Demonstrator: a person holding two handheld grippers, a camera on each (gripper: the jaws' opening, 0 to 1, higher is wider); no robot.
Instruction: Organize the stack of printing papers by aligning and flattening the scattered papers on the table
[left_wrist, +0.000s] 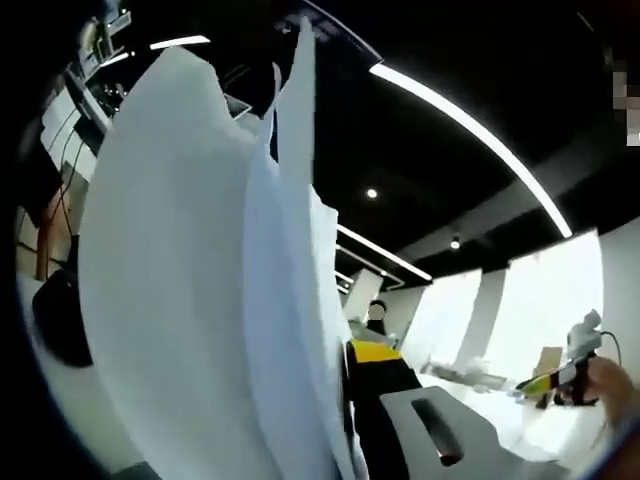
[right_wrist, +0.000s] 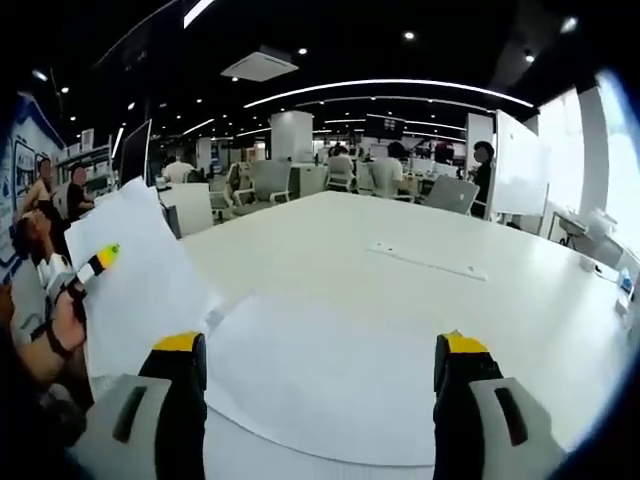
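A stack of white printing papers (left_wrist: 190, 280) stands upright and fanned out, lifted off the table. My left gripper (left_wrist: 345, 360) is shut on its lower edge. One grey, yellow-tipped finger (left_wrist: 375, 352) shows beside the sheets; the other is hidden behind them. In the right gripper view the same stack (right_wrist: 135, 280) is at the left, clamped by the left gripper (right_wrist: 95, 265) in a person's hand. My right gripper (right_wrist: 320, 345) hangs open over a single sheet (right_wrist: 320, 385) lying flat on the white table (right_wrist: 400, 230), with nothing between its jaws. It also appears far off as the right gripper (left_wrist: 572, 372).
A thin white strip (right_wrist: 425, 262) lies further out on the table. Office chairs (right_wrist: 450, 193) and seated people line the far edge. A whiteboard (right_wrist: 522, 160) stands at the right and a dark monitor (right_wrist: 135, 150) at the left.
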